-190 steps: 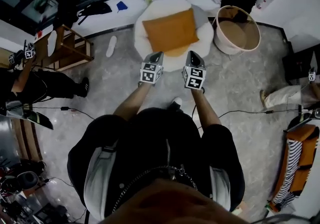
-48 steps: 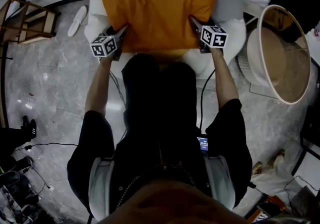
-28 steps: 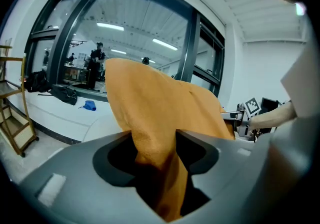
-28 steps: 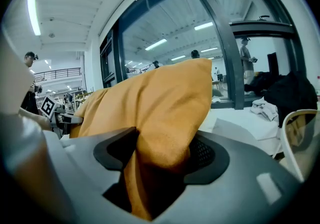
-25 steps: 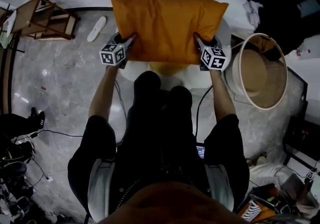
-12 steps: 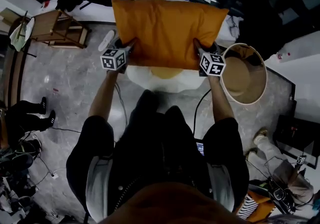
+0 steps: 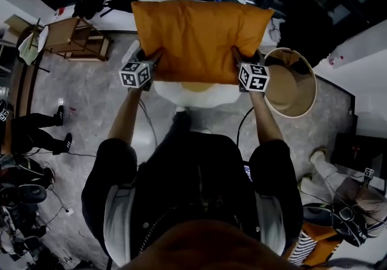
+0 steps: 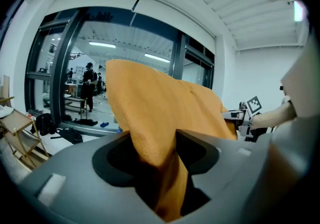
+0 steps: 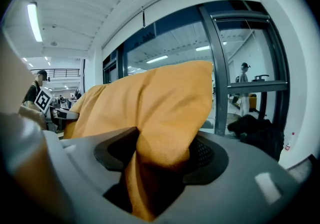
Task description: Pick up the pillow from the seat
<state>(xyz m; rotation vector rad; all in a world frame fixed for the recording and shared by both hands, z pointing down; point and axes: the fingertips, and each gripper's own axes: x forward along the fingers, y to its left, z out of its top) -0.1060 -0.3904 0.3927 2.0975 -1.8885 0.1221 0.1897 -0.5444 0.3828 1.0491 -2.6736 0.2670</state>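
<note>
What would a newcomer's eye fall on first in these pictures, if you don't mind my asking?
The big orange pillow stands out first, held up at the top centre of the head view, above the white seat. The left gripper and right gripper pinch its two near corners, and each gripper view shows orange fabric bunched between the jaws. A round basket stands on the floor to the right.

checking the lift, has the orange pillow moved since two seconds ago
Yes, upward: the pillow lay flat on the white seat then; now it is held clear above that seat.
</note>
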